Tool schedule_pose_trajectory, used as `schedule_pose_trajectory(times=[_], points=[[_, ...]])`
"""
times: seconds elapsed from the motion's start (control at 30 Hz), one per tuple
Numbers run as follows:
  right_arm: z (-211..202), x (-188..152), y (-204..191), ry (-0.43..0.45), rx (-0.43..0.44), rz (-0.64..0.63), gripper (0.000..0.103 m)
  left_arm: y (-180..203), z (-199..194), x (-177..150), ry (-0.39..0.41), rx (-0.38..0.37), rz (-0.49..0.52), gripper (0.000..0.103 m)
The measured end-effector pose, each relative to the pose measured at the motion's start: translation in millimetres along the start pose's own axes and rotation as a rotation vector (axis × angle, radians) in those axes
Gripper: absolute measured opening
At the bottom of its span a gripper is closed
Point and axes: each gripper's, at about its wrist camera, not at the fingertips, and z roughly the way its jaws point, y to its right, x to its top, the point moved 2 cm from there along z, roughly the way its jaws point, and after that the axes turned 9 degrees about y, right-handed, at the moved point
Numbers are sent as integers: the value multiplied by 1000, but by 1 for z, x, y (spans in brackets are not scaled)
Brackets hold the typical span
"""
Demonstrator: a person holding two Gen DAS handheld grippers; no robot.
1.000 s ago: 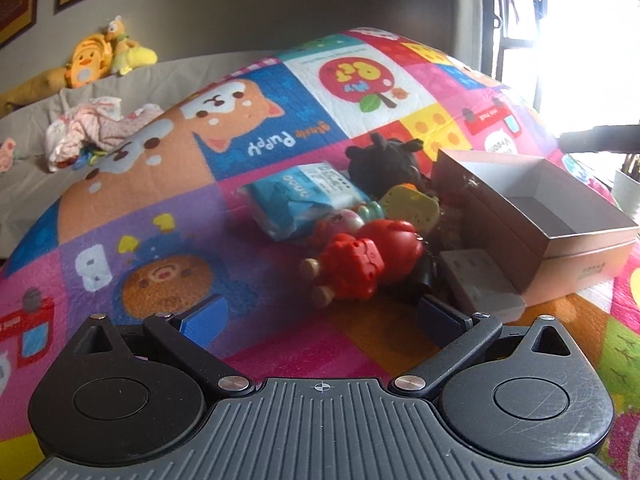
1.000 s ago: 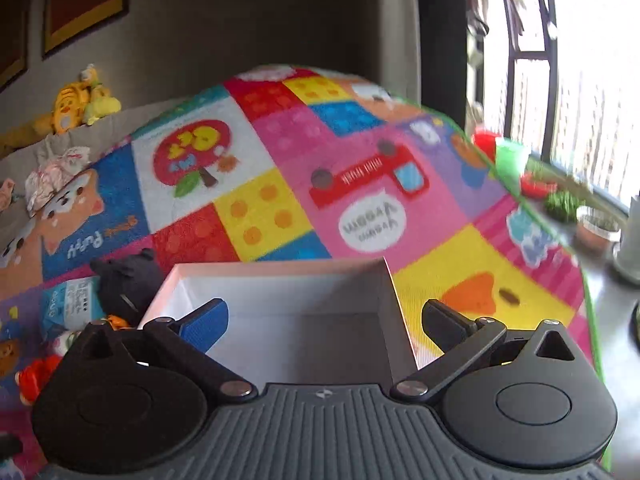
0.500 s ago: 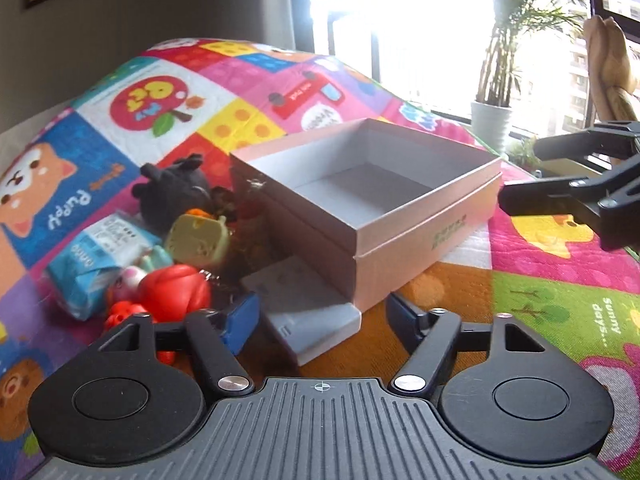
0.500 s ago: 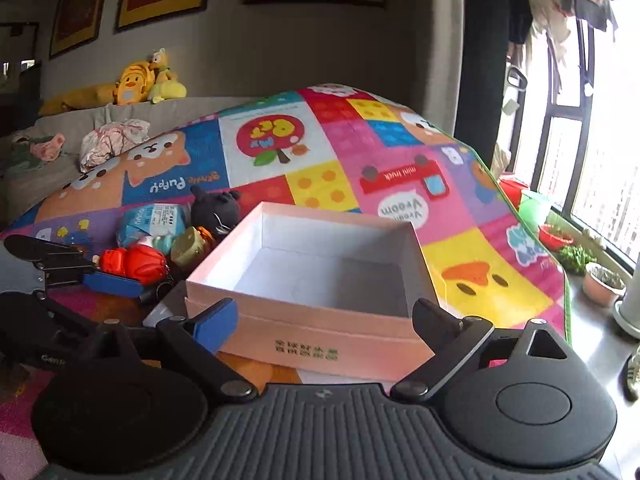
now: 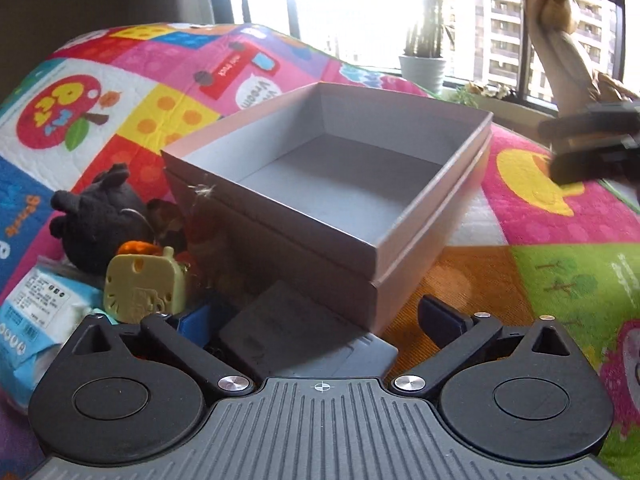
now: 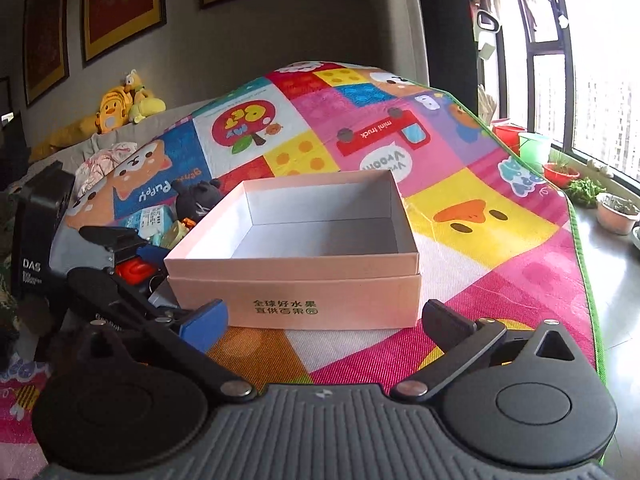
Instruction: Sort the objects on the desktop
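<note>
An open, empty pink box (image 5: 336, 184) sits on the colourful play mat; it also shows in the right wrist view (image 6: 304, 248). Left of it lie a grey flat block (image 5: 304, 340), a yellow-green toy (image 5: 144, 288), a black plush (image 5: 100, 216), a blue tissue pack (image 5: 36, 320) and a red toy (image 6: 134, 270). My left gripper (image 5: 320, 320) is open, its jaws either side of the grey block at the box's near corner. It also shows in the right wrist view (image 6: 116, 256). My right gripper (image 6: 320, 320) is open and empty in front of the box.
The mat's green edge (image 6: 580, 240) runs along the right, with plant pots (image 6: 616, 216) on the sill beyond. Yellow plush toys (image 6: 120, 108) and crumpled cloth (image 6: 104, 160) lie on the sofa behind. The right gripper shows at the far right in the left wrist view (image 5: 592, 148).
My left gripper swung right from the toy pile and closed in on the box corner, now over the grey block. My right gripper drew back from above the box and lowered in front.
</note>
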Motion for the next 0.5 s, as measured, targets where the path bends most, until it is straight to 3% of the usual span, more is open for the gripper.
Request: schedule_pose_trajectory(times=[0.13,0.23,0.4,0.5], points=[[26,17,24,-8,-52,109,103,32,-23,-9,-7,-73,44,103],[51,25,33,-27,-61,163,103,55,-44,-17,7,-86,33,103],[83,31,17,-74,-14,179,103,73,-76,-29,46,-90,-107,103],[84,32,1,-93,80,159,103,67,-96,-32,80,-17,-211,103]])
